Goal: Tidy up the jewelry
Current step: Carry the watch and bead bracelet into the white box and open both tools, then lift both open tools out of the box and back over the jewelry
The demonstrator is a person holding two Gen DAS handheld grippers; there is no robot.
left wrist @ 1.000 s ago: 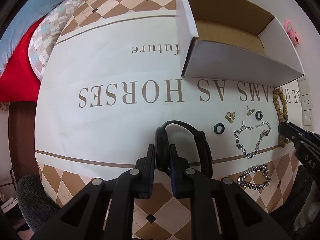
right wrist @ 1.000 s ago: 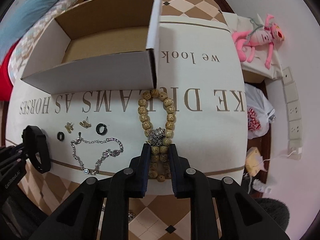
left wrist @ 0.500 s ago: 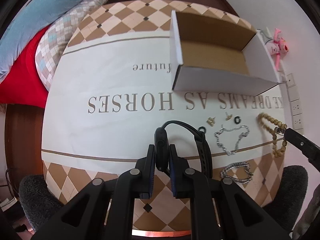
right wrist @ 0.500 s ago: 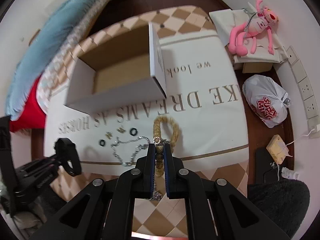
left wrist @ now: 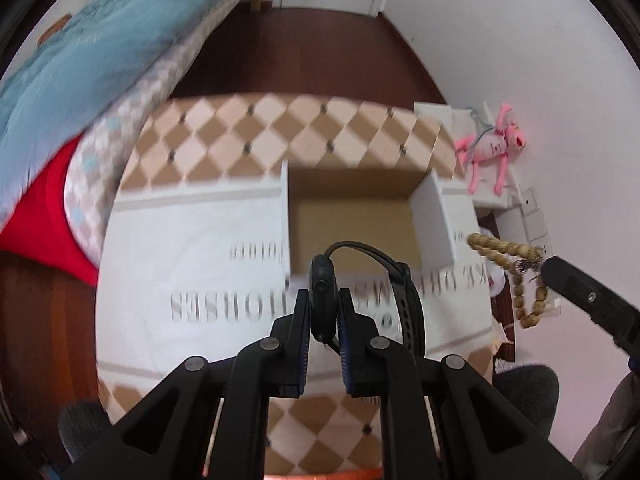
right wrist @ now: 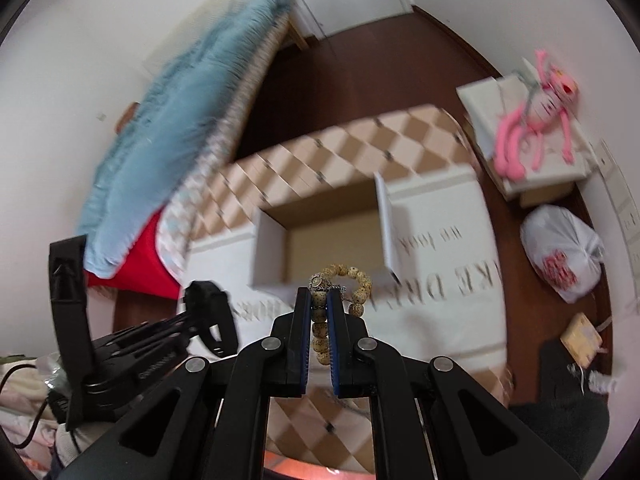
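Note:
My left gripper (left wrist: 324, 300) is shut on a black smartwatch (left wrist: 322, 292) and holds it high above the table, in line with the open cardboard box (left wrist: 352, 216). Its strap (left wrist: 408, 300) loops to the right. My right gripper (right wrist: 319, 304) is shut on a tan bead bracelet (right wrist: 356, 280) with a small metal charm, also raised in front of the box (right wrist: 328, 236). The bracelet (left wrist: 508, 252) and the right gripper's finger (left wrist: 580, 292) show at the right of the left wrist view. The left gripper and watch (right wrist: 208, 312) show at the left of the right wrist view.
The table has a cloth with brown diamonds and printed letters (left wrist: 192, 264). A bed with blue and red bedding (left wrist: 80, 80) lies at left. A pink plush toy (right wrist: 536, 116) on a white box and a white plastic bag (right wrist: 560, 256) are at right.
Both grippers have lifted their items well above the table and tilted up toward the box. The small rings and chains on the cloth have dropped out of view.

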